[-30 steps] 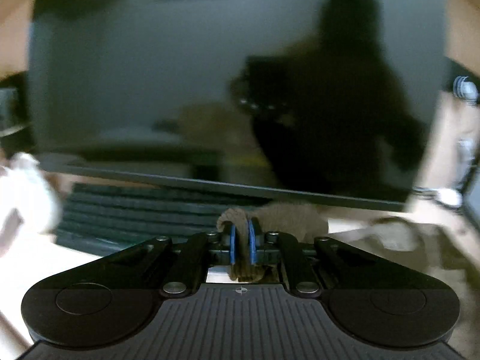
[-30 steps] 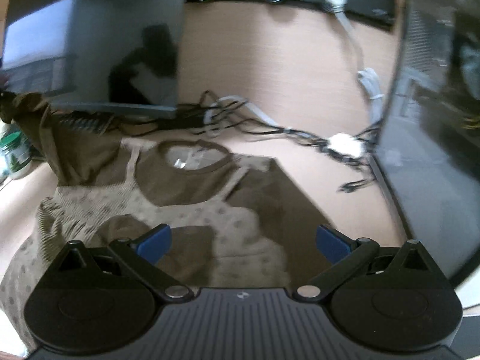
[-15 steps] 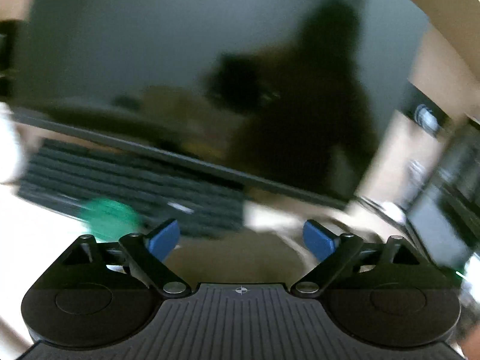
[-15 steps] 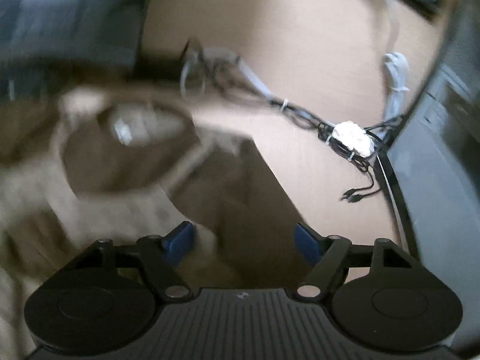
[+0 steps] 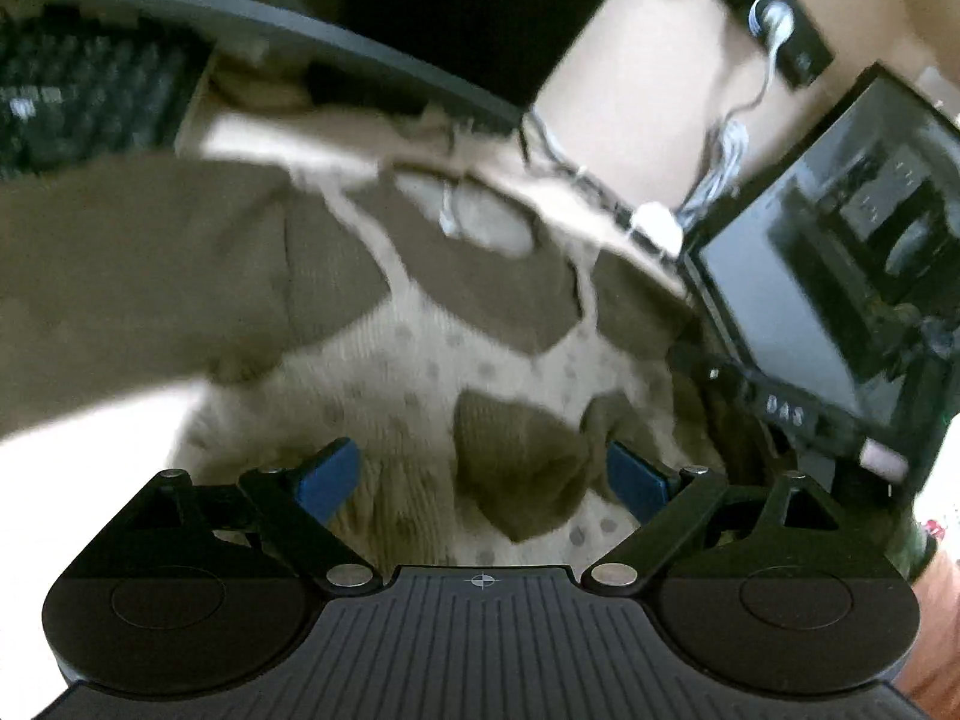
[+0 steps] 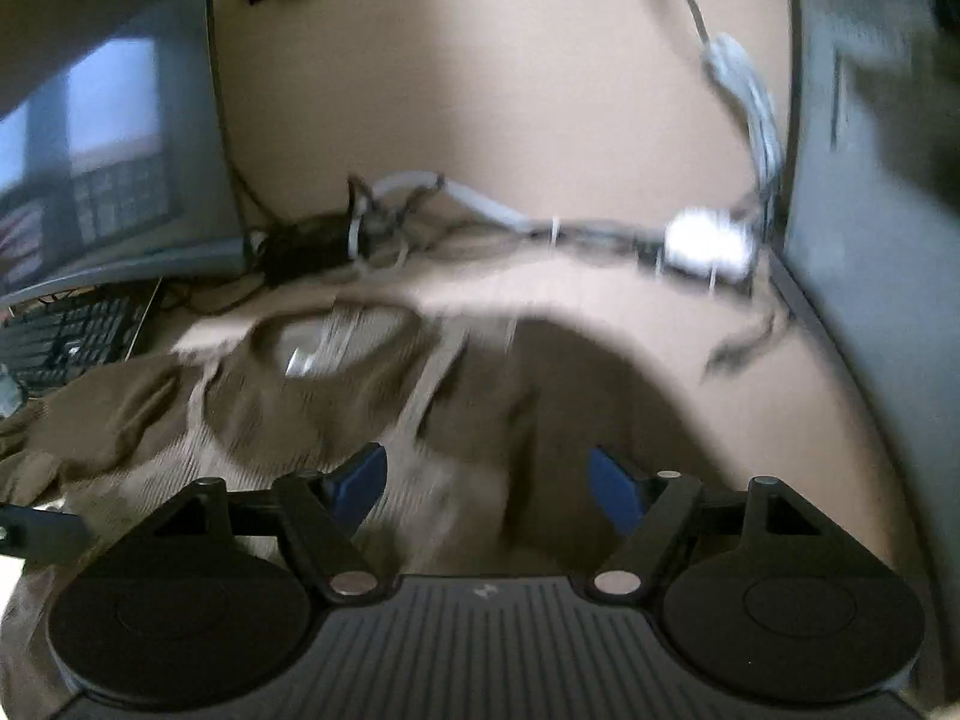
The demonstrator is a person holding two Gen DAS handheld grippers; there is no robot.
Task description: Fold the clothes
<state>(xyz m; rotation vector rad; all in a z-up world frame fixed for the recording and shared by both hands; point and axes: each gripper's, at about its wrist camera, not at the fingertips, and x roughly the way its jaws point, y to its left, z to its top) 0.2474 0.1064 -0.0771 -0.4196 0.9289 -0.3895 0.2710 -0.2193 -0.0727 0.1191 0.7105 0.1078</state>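
Note:
A brown top with a beige dotted front [image 5: 420, 360] lies on the wooden desk, neck hole toward the back. One brown sleeve [image 5: 138, 264] stretches out to the left; a folded brown sleeve end [image 5: 522, 468] lies on the dotted front. My left gripper [image 5: 483, 474] is open and empty just above that sleeve end. In the right wrist view the same top [image 6: 336, 408] lies blurred below my right gripper [image 6: 486, 480], which is open and empty over its right shoulder.
A monitor [image 6: 108, 168] and a black keyboard [image 6: 66, 336] stand at the back left. A second screen [image 5: 840, 276] stands at the right. A tangle of cables with a white plug [image 6: 708, 240] lies behind the top.
My left gripper has let go of the brown sleeve, opened, and swung right and down over the top. My right gripper stayed open and moved closer to the top's right shoulder.

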